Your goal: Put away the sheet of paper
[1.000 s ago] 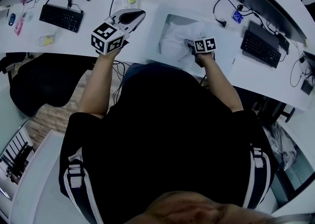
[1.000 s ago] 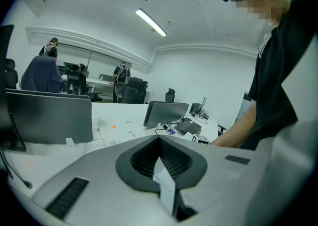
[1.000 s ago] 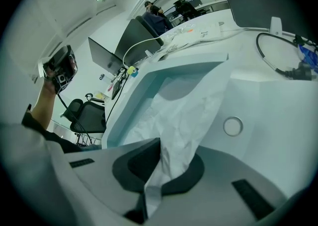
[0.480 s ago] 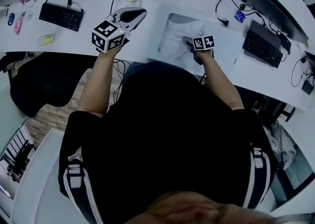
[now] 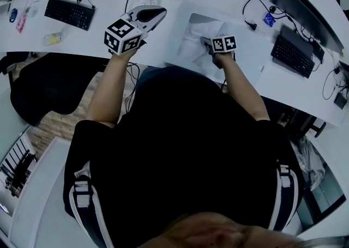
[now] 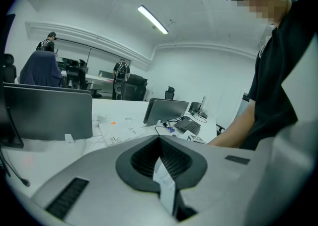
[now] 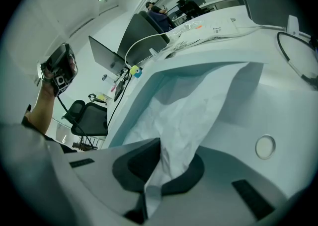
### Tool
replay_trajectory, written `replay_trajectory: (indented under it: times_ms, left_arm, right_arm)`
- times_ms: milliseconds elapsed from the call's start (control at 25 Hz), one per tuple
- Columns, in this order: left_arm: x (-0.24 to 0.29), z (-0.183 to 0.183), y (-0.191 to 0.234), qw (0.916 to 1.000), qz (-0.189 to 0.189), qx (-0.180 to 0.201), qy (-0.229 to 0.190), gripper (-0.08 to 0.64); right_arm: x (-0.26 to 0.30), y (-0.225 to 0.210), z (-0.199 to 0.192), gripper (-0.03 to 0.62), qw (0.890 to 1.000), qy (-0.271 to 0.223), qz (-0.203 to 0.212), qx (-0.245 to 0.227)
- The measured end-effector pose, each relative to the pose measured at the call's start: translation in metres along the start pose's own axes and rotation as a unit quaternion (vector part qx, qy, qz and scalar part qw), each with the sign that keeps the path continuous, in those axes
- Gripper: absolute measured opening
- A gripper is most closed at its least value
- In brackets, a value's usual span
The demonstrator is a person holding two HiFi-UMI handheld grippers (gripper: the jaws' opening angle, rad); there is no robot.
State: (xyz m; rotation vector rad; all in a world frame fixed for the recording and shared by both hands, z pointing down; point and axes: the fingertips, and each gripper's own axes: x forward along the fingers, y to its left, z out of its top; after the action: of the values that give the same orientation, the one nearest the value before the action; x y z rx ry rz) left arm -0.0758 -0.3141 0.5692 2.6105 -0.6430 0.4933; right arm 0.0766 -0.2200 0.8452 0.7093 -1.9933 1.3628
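Right gripper view alone shows jaws pinching paper (image 7: pixel 189 111).

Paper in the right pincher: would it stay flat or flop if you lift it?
Probably floppy: the sheet of paper bends in crumpled folds out of the right gripper, shut on it. It looks light, likely to drag easily across the white tray. It may tear if tugged; the left gripper is shut on a paper strip.

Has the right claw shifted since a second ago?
Yes. The right claw, shut on the sheet of paper, has crept away from the person, farther over the white tray, judged against the keyboard beside it.
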Motion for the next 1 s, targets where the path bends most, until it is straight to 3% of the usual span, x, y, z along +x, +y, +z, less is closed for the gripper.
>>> replay_trajectory:
  times_ms: [520,720,1000]
  left_arm:
    - [-0.002,-0.005,-0.001,1.0000,-0.003,-0.005,0.002,0.018]
    - [-0.001,-0.005,-0.002,1.0000,-0.007,-0.006,0.000,0.018]
    - [0.000,-0.004,-0.009,0.9998,-0.018,-0.004,-0.006,0.018]
  right_arm:
    - [0.005,0.000,-0.001,0.015,1.000,0.006,-0.001,0.004]
    - [0.005,-0.002,-0.002,0.020,1.000,0.009,-0.015,-0.021]
    - [-0.003,-0.015,-0.008,0.124,0.998,0.007,-0.055,-0.032]
